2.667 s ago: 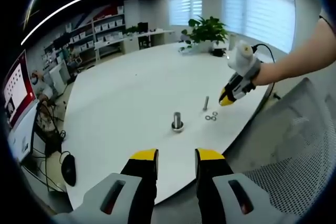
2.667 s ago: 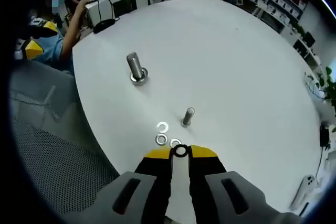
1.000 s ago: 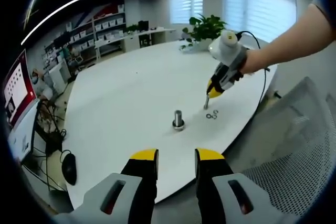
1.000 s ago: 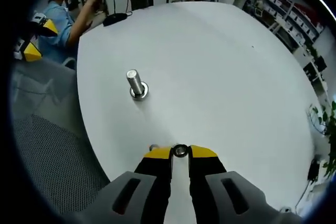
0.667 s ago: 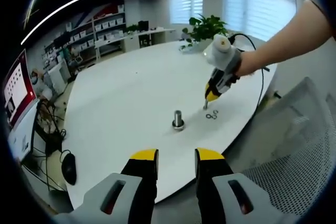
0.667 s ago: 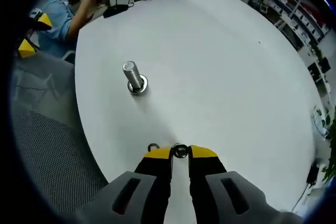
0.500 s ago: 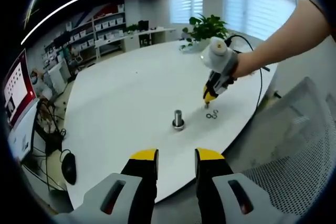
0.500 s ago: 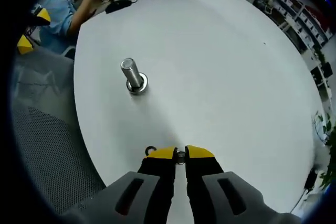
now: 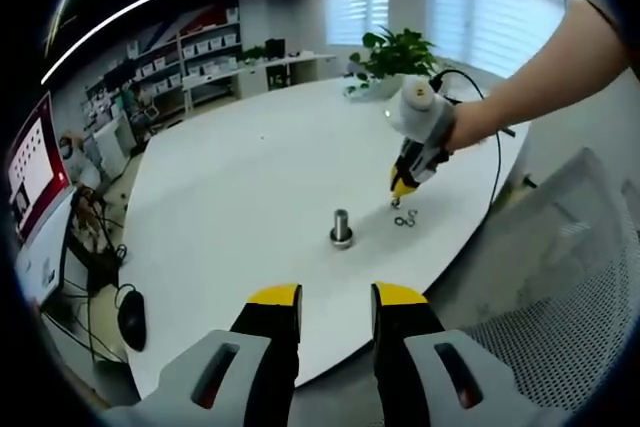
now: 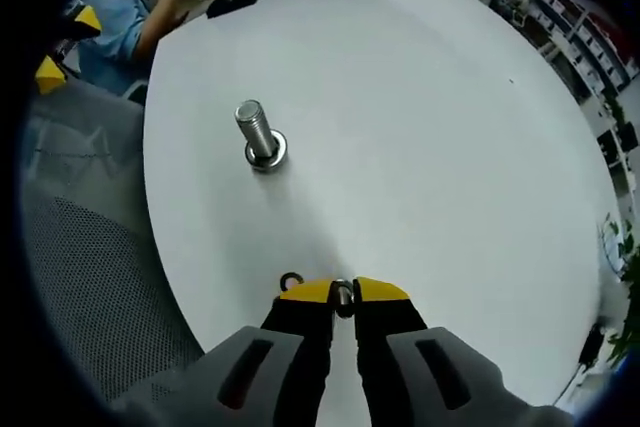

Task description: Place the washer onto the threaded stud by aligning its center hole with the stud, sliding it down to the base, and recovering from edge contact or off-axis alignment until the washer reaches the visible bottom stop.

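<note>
Right gripper view: white bench [image 10: 430, 127] first, with upright threaded stud [image 10: 256, 134] standing nearer its left edge, well apart from right gripper [image 10: 343, 293]. Fingers closed on small washer [image 10: 343, 296], near bench's closest edge; stud up-left of it, axis vertical. Spare washer [image 10: 291, 280] just beside. Left gripper [image 9: 336, 299] farther, open, holding nothing.

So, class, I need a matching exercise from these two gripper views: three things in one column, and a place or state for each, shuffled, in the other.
1. large stud
2. right gripper
3. left gripper

A. jaws apart, holding nothing, near the table edge
B. standing upright alone on the white table
C. jaws pinching a small metal piece

Pairs: 1-B, 2-C, 3-A
</note>
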